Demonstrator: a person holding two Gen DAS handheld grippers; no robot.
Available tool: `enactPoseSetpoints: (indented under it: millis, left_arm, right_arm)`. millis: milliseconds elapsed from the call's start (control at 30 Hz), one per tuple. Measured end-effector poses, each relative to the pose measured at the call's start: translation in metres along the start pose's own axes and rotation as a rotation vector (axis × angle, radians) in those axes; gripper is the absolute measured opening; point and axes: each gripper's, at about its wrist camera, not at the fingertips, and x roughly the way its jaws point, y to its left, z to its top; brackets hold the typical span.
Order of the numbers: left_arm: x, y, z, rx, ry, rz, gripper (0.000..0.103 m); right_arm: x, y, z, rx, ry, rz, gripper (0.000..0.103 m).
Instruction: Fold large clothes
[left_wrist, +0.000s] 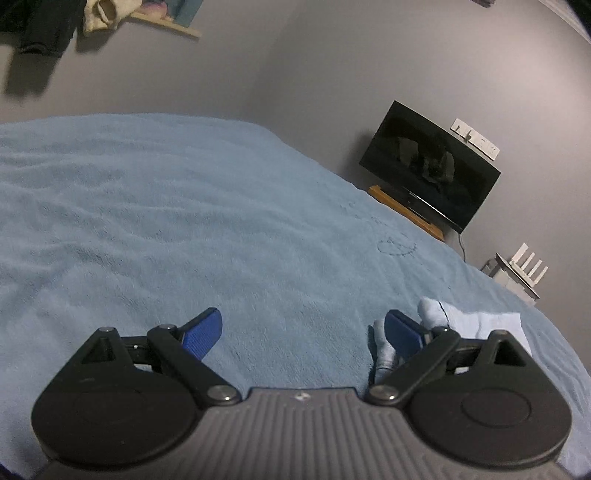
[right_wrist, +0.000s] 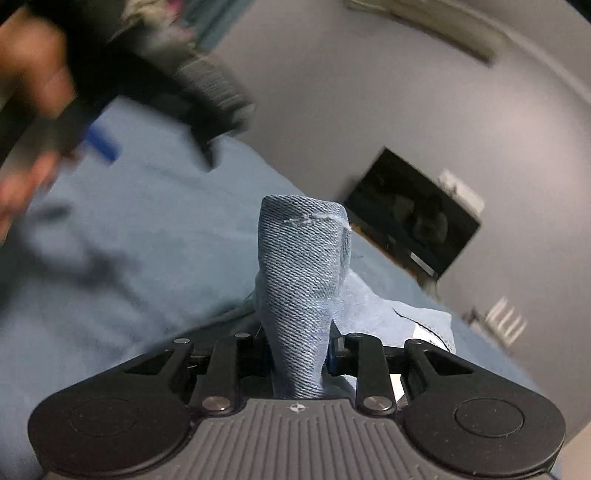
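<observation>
The right hand-held gripper (right_wrist: 300, 354) clamps a bunched fold of the light blue denim garment (right_wrist: 303, 273), which lies just right of the wide-open, empty left hand-held gripper (left_wrist: 303, 332) over the blue fleece-covered bed (left_wrist: 184, 221).

No text, label, brand or number can be read in either view. The faint dark stitched outline on the blue blanket (left_wrist: 397, 246) forms no legible letters. The dark screen (left_wrist: 430, 166) shows only dim reflections, and the white strip (left_wrist: 476, 139) on the wall beside it is too small to read.
</observation>
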Motion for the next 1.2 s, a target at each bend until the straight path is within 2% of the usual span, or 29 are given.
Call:
enactPoseSetpoints:
  millis: [167, 233, 300, 400, 467, 500, 600, 633, 667, 767, 867, 900, 967, 1067, 1200]
  left_arm:
    - [0.001, -0.001, 0.0, 0.011, 0.023, -0.038, 0.095]
    - [0.0, -0.003, -0.001, 0.005, 0.039, -0.098, 0.095]
    - [-0.002, -0.008, -0.002, 0.009, 0.051, -0.198, 0.095]
    - [-0.001, -0.029, -0.006, 0.088, 0.096, -0.333, 0.095]
    - [0.003, -0.04, -0.013, 0.148, 0.152, -0.369, 0.095]
    - [0.006, -0.046, -0.018, 0.192, 0.185, -0.349, 0.095]
    - [0.022, -0.053, -0.039, 0.34, 0.251, -0.147, 0.092]
    - [0.025, -0.053, -0.047, 0.374, 0.264, -0.111, 0.091]
    - [0.027, -0.048, -0.051, 0.366, 0.266, -0.117, 0.091]
    - [0.033, -0.034, -0.048, 0.259, 0.312, -0.137, 0.091]
    - [0.028, -0.027, -0.05, 0.248, 0.321, -0.133, 0.091]
    - [0.027, -0.026, -0.052, 0.248, 0.327, -0.13, 0.091]
    - [0.02, -0.023, -0.053, 0.246, 0.34, -0.12, 0.091]
    - [0.017, -0.024, -0.062, 0.26, 0.355, -0.092, 0.091]
    - [0.012, -0.024, -0.069, 0.257, 0.375, -0.059, 0.091]
  right_arm:
    - [-0.019, 0.007, -0.008, -0.099, -0.022, 0.0, 0.028]
    - [-0.023, 0.011, -0.012, -0.109, -0.012, 0.015, 0.028]
    - [-0.027, 0.008, -0.014, -0.09, -0.017, 0.062, 0.029]
    - [-0.04, 0.01, -0.02, -0.076, -0.034, 0.123, 0.029]
    - [-0.05, 0.011, -0.023, -0.065, -0.051, 0.179, 0.029]
    - [-0.057, 0.012, -0.025, -0.069, -0.059, 0.203, 0.03]
    - [-0.073, 0.005, -0.032, -0.054, -0.059, 0.229, 0.037]
    - [-0.079, -0.001, -0.033, -0.034, -0.06, 0.245, 0.039]
    - [-0.09, -0.008, -0.037, -0.014, -0.059, 0.267, 0.043]
    - [-0.12, -0.027, -0.044, -0.002, -0.057, 0.308, 0.047]
    - [-0.153, -0.061, -0.057, 0.027, -0.039, 0.308, 0.054]
    - [-0.14, -0.088, -0.06, 0.063, -0.026, 0.306, 0.054]
    - [-0.151, -0.117, -0.067, 0.149, -0.006, 0.283, 0.055]
    - [-0.146, -0.165, -0.074, 0.321, 0.025, 0.248, 0.056]
    - [-0.11, -0.213, -0.07, 0.541, 0.081, 0.184, 0.056]
